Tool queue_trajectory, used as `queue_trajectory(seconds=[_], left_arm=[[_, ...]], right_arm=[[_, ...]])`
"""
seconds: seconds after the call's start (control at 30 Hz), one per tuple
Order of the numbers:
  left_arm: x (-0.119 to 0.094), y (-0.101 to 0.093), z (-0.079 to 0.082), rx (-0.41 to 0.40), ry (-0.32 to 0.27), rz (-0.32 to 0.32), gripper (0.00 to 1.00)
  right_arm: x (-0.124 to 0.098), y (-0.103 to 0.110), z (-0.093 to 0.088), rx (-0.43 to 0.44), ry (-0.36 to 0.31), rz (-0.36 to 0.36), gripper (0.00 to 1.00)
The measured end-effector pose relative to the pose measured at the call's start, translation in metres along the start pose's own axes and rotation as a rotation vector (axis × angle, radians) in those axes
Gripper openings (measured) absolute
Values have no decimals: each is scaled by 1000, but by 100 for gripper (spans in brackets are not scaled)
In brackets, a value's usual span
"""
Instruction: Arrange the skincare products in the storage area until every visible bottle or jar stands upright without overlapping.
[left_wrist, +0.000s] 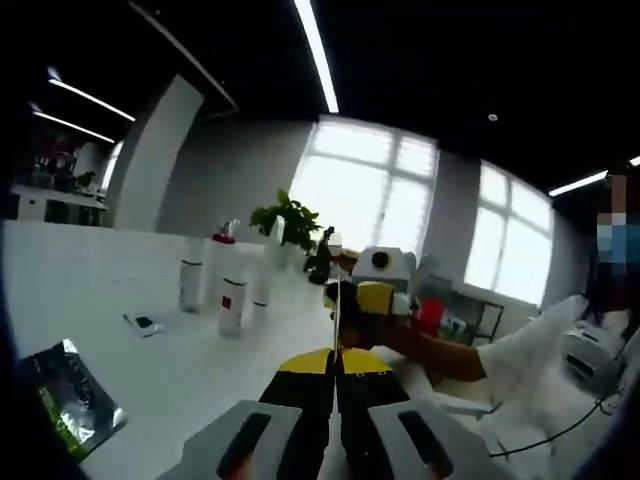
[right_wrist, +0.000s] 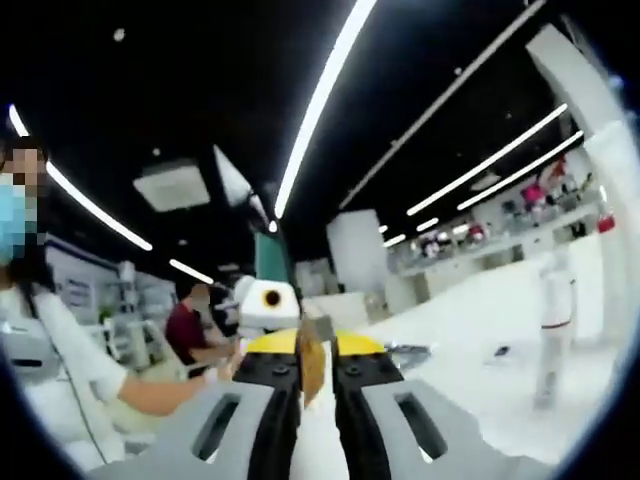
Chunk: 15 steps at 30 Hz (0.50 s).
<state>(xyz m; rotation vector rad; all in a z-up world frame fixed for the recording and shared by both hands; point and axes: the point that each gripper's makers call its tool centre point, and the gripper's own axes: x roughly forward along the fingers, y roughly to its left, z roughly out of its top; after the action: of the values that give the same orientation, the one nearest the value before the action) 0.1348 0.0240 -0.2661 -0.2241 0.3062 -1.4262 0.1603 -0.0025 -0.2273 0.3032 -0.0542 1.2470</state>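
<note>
Both the left gripper (left_wrist: 337, 375) and right gripper (right_wrist: 305, 375) had jaws clenched on nothing. The bottles (left_wrist: 232, 305) stood upright, close together on the table (left_wrist: 90, 280); a careless sweep could topple neighbours.

Open-plan office or lab: long white table (left_wrist: 90, 280), ceiling strip lights (left_wrist: 318, 55), big windows (left_wrist: 365, 185), shelving (right_wrist: 500, 235).

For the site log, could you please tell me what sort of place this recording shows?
Probably an open-plan office or lab: a long white table with upright skincare bottles, large windows, ceiling strip lights, and a seated person at a far desk.
</note>
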Motion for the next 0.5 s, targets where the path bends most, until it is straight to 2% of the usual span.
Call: queue_trajectory(seconds=[0.03, 0.1, 0.17, 0.23, 0.37, 0.5], left_arm=[[0, -2, -2, 9, 8, -4, 0], [1, -1, -4, -2, 14, -18, 0], [1, 0, -6, -12, 17, -21, 0], [0, -4, -6, -34, 14, -42, 0], [-3, -11, -1, -39, -34, -59, 0], [-8, -4, 8, -74, -99, -56, 0]], right_arm=[[0, 1, -4, -8, 25, 4, 7], [1, 6, -6, 11, 29, 18, 6], [1, 10, -10, 41, 43, 34, 1], [-1, 9, -10, 30, 37, 30, 0], [-1, 10, -14, 66, 44, 28, 0], [0, 10, -28, 80, 107, 29, 0]])
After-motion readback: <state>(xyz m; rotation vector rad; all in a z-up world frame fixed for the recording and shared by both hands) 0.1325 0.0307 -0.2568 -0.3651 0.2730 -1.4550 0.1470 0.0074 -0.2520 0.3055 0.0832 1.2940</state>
